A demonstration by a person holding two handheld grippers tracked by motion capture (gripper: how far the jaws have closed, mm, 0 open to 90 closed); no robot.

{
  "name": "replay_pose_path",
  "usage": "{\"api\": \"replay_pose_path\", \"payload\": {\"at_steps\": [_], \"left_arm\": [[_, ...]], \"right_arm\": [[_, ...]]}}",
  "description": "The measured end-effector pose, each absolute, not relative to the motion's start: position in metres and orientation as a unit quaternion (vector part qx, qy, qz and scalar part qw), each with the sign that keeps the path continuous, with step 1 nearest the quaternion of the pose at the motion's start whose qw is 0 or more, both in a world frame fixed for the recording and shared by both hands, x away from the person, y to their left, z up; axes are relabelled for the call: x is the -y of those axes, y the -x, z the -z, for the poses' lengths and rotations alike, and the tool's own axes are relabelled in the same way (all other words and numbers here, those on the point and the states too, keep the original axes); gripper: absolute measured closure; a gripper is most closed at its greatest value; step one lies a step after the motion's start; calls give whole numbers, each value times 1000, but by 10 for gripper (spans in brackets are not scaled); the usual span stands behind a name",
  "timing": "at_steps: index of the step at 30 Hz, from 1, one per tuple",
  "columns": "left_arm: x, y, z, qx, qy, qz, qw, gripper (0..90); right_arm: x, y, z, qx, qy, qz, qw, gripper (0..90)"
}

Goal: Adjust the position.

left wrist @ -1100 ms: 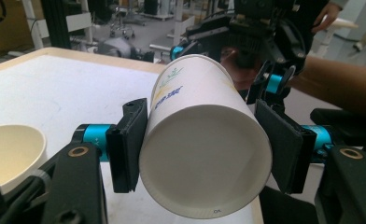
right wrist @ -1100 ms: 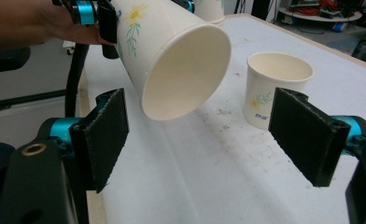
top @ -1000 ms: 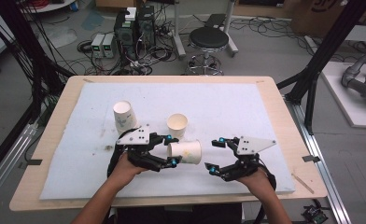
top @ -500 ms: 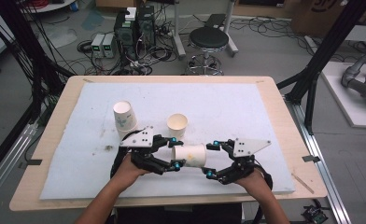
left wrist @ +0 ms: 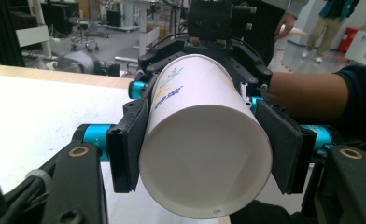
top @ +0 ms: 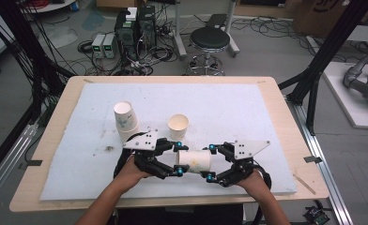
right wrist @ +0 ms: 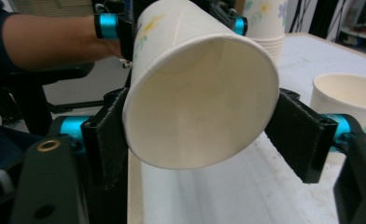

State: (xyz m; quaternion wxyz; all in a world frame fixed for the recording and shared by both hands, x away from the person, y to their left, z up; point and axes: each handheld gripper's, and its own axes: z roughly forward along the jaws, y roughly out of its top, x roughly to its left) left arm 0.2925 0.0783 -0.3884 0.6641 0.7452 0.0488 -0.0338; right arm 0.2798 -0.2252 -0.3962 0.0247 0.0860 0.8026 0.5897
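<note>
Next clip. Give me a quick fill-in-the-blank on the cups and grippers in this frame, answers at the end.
1. The cup between the two grippers lies on its ____.
2. The left gripper is shut on the cup's closed ____ end.
3. The right gripper is at the cup's ____ end.
4. The upright cup stands with its mouth facing ____.

Answers: side; bottom; open; up
</note>
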Motion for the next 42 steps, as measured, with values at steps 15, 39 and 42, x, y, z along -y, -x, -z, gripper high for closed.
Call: {"api": "replay_pose_path", "payload": {"at_steps": [15,39,42], "left_arm": [[-78,-293,392,-47,-738,42,672,373],[-77,-292,377,-69,-822,-23,565,151],[-76,-293,374,-69,-830,-30,553,153]], "right_arm": [[227,-281,398,-794,-79,-602,10,291],[235,-284,378,-841,-112,-528,39,328],[232,-285,373,-853,-108,-508,42,328]]}}
